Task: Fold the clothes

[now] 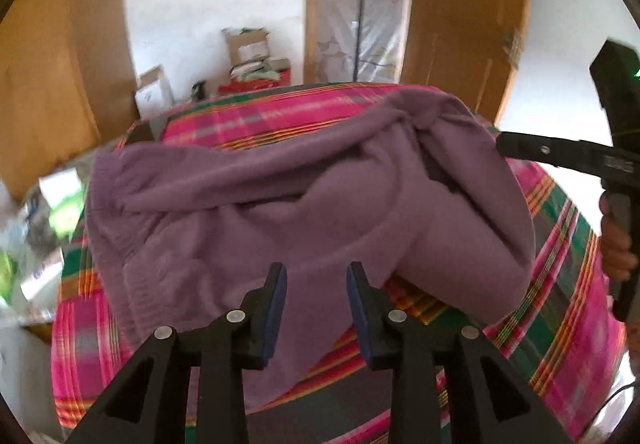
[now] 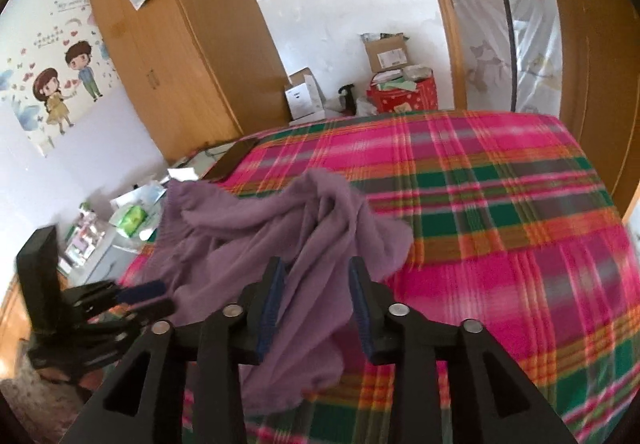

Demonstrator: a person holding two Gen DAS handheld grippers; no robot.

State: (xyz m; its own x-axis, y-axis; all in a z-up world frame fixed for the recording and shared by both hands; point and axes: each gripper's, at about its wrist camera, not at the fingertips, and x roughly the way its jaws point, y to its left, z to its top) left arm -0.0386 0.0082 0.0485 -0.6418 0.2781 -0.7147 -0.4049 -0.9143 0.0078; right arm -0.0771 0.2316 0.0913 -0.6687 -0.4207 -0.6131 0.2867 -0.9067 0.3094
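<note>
A bed under a pink-and-green plaid sheet [image 2: 500,204] fills a room with wooden wardrobes [image 2: 192,56] and boxes [image 2: 386,52] along the far wall. On the sheet's near-left part lies a purple garment [image 1: 280,204], rumpled and bunched into ridges, its ribbed hem toward the bed's left edge, not in any flat or squared shape. The left gripper [image 1: 317,296] hovers just over the garment's near edge with its tongs spread and nothing between them. The right gripper [image 2: 316,296] is likewise spread over the cloth in its own view; from the left camera its tip seems to touch the far right bunch, but whether it pinches fabric there I cannot tell. The risk, as I judge it, is grabbing a ridge of several layers rather than a single edge, which would drag the heap into a tighter twist. The garment also lies near the bed's edge, so a pull to the left could slide it off.
</note>
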